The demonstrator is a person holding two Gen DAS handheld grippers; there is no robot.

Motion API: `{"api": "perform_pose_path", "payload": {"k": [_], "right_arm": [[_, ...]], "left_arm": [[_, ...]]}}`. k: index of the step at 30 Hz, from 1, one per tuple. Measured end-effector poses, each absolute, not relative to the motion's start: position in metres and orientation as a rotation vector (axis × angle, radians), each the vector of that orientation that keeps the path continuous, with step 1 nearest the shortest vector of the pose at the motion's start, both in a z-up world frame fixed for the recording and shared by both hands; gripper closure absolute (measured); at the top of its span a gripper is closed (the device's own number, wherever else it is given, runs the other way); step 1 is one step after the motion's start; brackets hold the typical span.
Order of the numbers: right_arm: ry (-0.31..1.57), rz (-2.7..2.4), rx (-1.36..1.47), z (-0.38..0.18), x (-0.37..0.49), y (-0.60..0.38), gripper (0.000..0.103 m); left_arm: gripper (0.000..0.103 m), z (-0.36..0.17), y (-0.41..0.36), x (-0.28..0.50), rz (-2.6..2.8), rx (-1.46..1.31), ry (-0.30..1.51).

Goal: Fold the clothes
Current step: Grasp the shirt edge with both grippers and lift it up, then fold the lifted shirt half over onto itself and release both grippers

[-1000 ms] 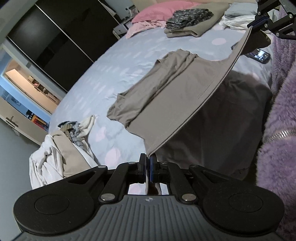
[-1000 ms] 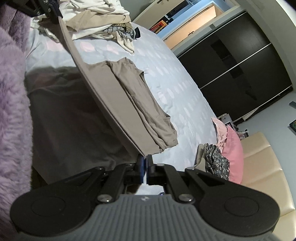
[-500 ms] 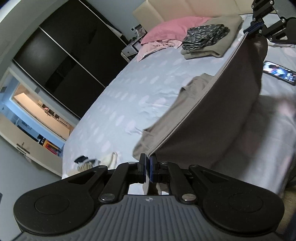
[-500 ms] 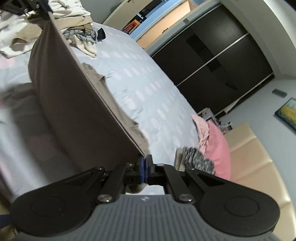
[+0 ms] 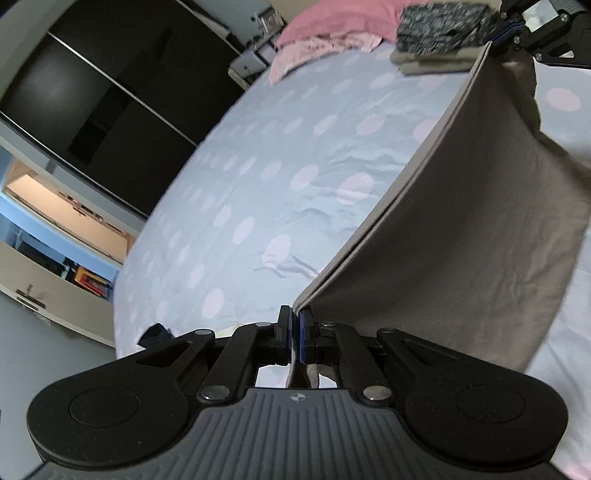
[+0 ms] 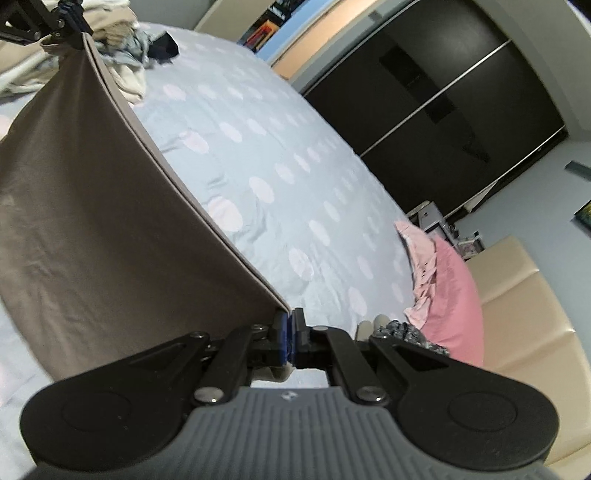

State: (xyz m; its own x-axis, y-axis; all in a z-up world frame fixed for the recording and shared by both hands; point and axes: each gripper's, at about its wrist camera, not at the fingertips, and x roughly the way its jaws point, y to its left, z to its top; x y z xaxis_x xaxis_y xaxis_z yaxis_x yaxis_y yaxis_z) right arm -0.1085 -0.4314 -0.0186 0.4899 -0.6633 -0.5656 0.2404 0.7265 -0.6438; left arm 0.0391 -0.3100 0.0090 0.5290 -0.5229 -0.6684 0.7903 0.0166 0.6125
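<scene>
On my left wrist view, the far left at nine o'clock is taken up by the dark sliding wardrobe (image 5: 110,99), with a lit alcove of shelves (image 5: 62,218) just below it. At six o'clock sits my left gripper (image 5: 294,332): its jaws are pressed together on one corner of the taupe garment (image 5: 461,236), with only the cloth's thickness between the blue pads. From that corner the garment's doubled top edge runs taut up toward one o'clock, where my right gripper (image 5: 508,31) pinches the other corner. The cloth hangs below that edge as a broad sheet, filling the picture from three to five o'clock. Past it lies the pale blue dotted bedsheet (image 5: 266,177), and at twelve o'clock a pink pillow (image 5: 332,18) with a folded stack of clothes (image 5: 439,40) to its right.

On my right wrist view the order flips. At eleven o'clock the left gripper (image 6: 68,14) grips the far corner, close to a heap of unfolded laundry (image 6: 122,51). The garment (image 6: 92,221) hangs across nine o'clock, its edge sloping down to six o'clock, where my right gripper (image 6: 290,336) has its jaws closed tight on the near corner. The bedsheet (image 6: 280,184) fills the middle, the wardrobe (image 6: 443,92) stands at two o'clock, and the pink pillow (image 6: 458,306) lies against a cream headboard (image 6: 528,325) at four o'clock.
</scene>
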Motion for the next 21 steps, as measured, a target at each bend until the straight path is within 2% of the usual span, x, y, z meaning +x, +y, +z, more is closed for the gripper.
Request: {"api": "perform_pose_path", "payload": {"k": [9, 16, 18, 21], "right_arm": [[1.012, -0.552, -0.415, -0.084, -0.039, -0.507, 0.101], [1.067, -0.521, -0.346, -0.125, -0.015, -0.537, 0.100], [1.063, -0.529, -0.310, -0.129, -0.010, -0.545, 0.093], [1.053, -0.554, -0.231, -0.130, -0.008, -0.552, 0.086]], "left_arm": [[0.101, -0.061, -0.372, 0.102, -1.046, 1.181, 0.434], [0.099, -0.096, -0.384, 0.124, -1.026, 1.162, 0.504], [0.094, -0.100, -0.386, 0.128, -1.008, 1.157, 0.508], [0.093, -0.099, -0.388, 0.136, -0.956, 1.129, 0.518]]}}
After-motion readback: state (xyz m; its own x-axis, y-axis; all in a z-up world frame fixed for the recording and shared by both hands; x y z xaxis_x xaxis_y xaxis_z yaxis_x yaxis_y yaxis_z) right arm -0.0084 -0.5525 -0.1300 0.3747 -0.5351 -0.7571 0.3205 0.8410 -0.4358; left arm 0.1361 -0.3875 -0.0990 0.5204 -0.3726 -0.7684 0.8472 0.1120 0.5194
